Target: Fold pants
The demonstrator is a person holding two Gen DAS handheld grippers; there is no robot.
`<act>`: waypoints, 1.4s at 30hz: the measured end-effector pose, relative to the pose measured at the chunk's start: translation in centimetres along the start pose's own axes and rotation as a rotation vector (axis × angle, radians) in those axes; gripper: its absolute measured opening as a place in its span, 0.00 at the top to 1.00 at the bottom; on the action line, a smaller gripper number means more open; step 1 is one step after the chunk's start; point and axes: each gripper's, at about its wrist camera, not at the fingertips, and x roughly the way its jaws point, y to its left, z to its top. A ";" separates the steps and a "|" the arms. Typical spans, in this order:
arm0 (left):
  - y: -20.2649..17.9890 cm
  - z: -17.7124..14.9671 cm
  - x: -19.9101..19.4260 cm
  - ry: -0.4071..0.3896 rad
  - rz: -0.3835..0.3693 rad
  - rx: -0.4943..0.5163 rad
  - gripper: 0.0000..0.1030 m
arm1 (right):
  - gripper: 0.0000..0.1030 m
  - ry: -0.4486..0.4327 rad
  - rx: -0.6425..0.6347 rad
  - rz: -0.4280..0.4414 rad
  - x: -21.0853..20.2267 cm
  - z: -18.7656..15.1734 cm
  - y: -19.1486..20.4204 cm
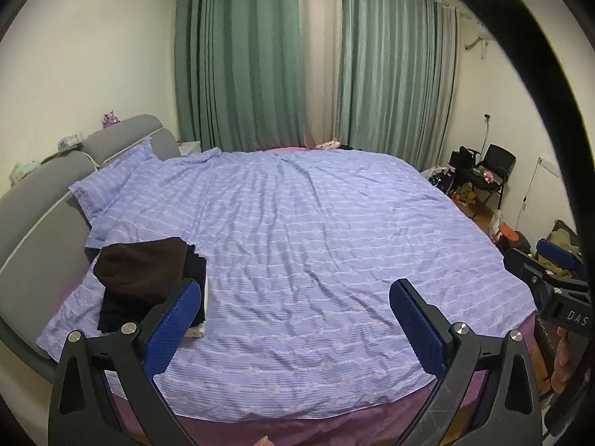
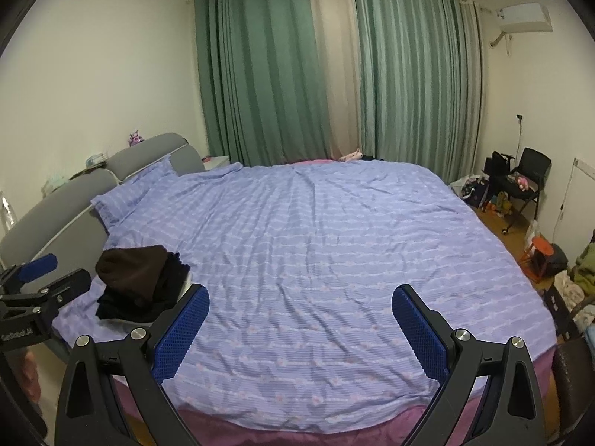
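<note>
While level above bedspread (image 1: 297,241), left gripper (image 1: 295,319) spread, right gripper (image 2: 301,319) spread.

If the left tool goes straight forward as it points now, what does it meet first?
Probably the lilac striped bedcover. The left tool is open and empty, aimed over bare cover; the dark clothes pile lies left of that line. Depth is unclear.

Bed with wrinkled lilac striped cover (image 1: 305,241), filling centre frame; matching pillow (image 1: 108,182) at left against grey padded headboard (image 1: 41,204). Green curtains (image 1: 238,59) across upper centre. Black folding chair (image 2: 530,178) at right; air conditioner (image 2: 524,18) upper right.
</note>
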 end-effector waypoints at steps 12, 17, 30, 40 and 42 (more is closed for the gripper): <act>-1.3 -0.3 -0.6 -0.010 -0.029 0.016 0.00 | 0.04 -0.005 0.009 -0.007 -1.3 -0.6 -1.2; -1.5 -0.1 -0.8 -0.027 -0.036 0.029 0.00 | 0.04 -0.003 0.005 -0.011 -1.7 -0.7 -1.3; -2.4 -0.1 -0.8 -0.033 -0.031 0.050 0.00 | 0.04 0.003 0.009 -0.018 -1.7 -0.9 -1.8; -2.3 -0.1 -0.4 -0.012 -0.049 0.046 0.00 | 0.04 0.009 0.014 -0.024 -1.7 -0.8 -2.4; -2.3 0.0 -0.2 -0.007 -0.053 0.044 0.00 | 0.04 0.008 0.014 -0.025 -1.7 -0.7 -2.4</act>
